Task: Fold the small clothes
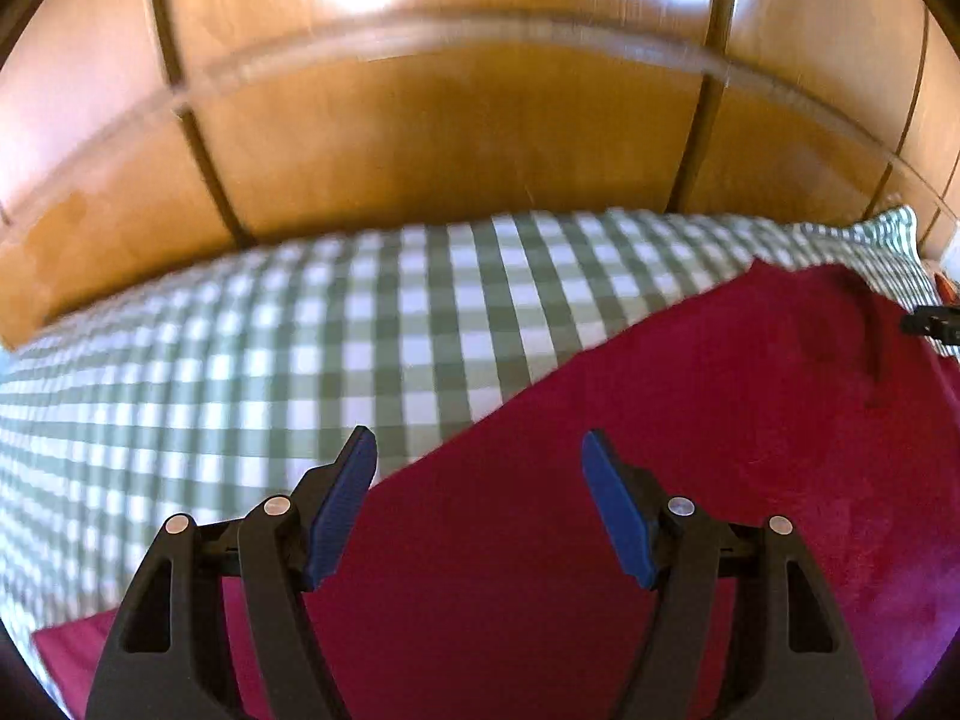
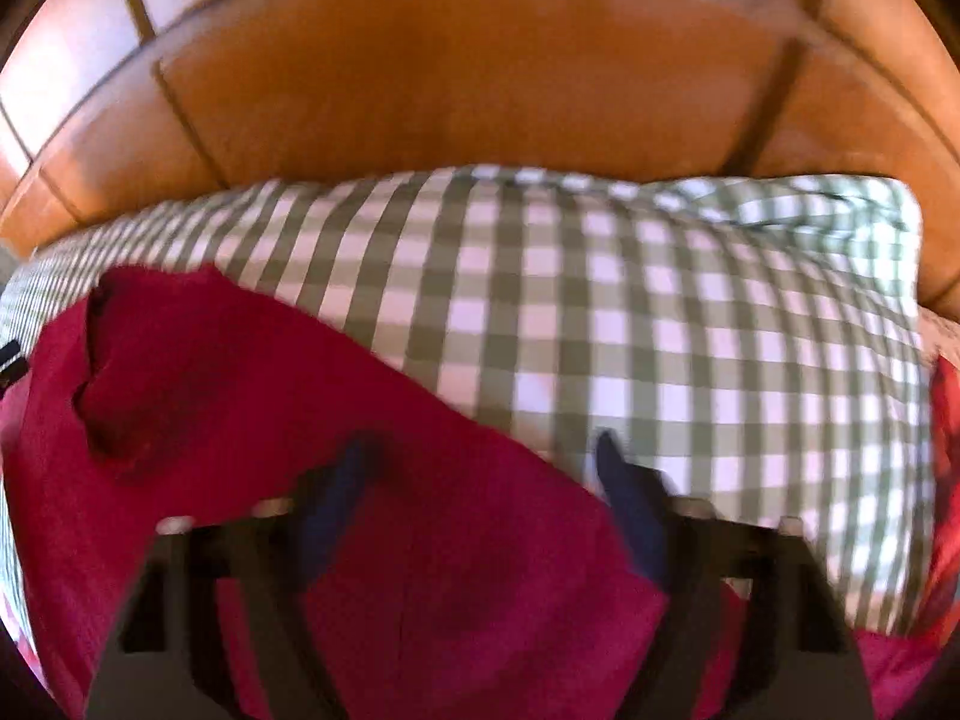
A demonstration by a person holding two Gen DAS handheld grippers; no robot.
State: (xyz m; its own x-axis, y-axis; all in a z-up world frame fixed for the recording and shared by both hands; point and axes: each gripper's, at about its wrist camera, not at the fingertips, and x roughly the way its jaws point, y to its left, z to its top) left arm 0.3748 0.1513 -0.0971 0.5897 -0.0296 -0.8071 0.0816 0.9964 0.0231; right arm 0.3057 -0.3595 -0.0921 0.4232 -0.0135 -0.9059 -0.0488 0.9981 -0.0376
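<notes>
- Left gripper (image 1: 479,450): released, blue pads (image 1: 342,507) spread wide with nothing between them, poised above the dark red garment (image 1: 690,450) without any visible contact
- Right gripper (image 2: 480,462): smeared by motion blur in its own view, dark fingers (image 2: 630,510) apart with a gap showing between them; nothing seen pinched, so taken as released, though the blur leaves fine contact impossible to judge
- Dark red garment: spread flat on the green-and-white checked cloth (image 1: 360,324), filling the lower right of the left wrist view and the lower left of the right wrist view (image 2: 300,420)
- One straight edge of the garment running diagonally across both views, with checked cloth bare beyond it
- In the left wrist view, a raised crease or fold (image 1: 864,324) near the garment's far right corner; in the right wrist view, a similar rumpled flap (image 2: 120,360) at the far left corner, lifted slightly off the layer below
- A small black part of the other gripper (image 1: 933,324) poking in at the right border of the left wrist view, just beside that corner of the garment
- More red fabric (image 2: 945,420) at the right rim of the right wrist view, past the checked cloth; unclear whether part of the same piece
- Behind the checked surface, a wooden panelled wall or headboard (image 1: 450,138) with dark seams, bright glare patches along the top
</notes>
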